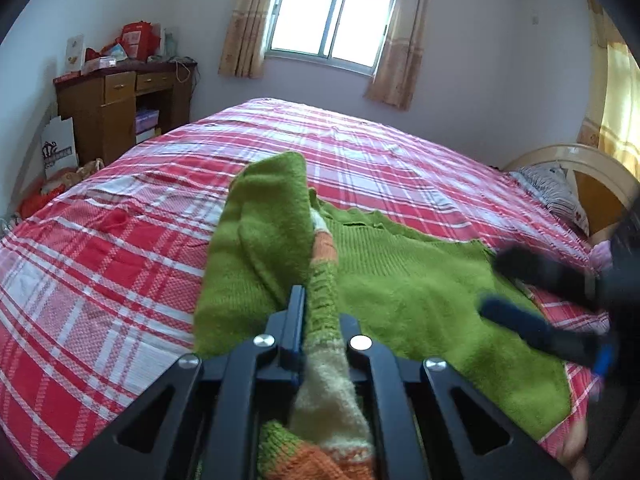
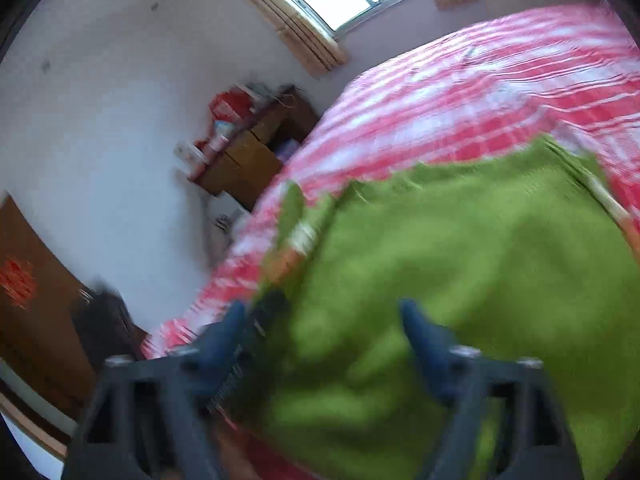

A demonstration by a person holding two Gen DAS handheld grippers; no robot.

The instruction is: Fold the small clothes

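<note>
Lying on the bed's red plaid sheet [image 1: 120, 264], the green knitted sweater [image 1: 408, 288] is partly folded: its body rests flat near the bed's edge, while one side, with an orange-and-cream striped sleeve [image 1: 324, 264], is lifted and draped inward over the rest. The first fold looks under way, not finished; the raised part must yet be laid down and smoothed, and judging by the broad flat panel, further folds remain. In the left wrist view, the sweater's long axis seems to run from the near edge away toward the window [image 1: 332, 20], the scalloped hem or edge lying on the far side; which end is the neck I cannot tell.

The left gripper [image 1: 320, 312] is clamped tight on the striped knit, which bunches up between its jaws. The right gripper [image 2: 320, 320] stands spread wide above the flat green panel, nothing between its fingers; its view is badly blurred. A wooden desk [image 1: 120, 104] stands beyond the bed.
</note>
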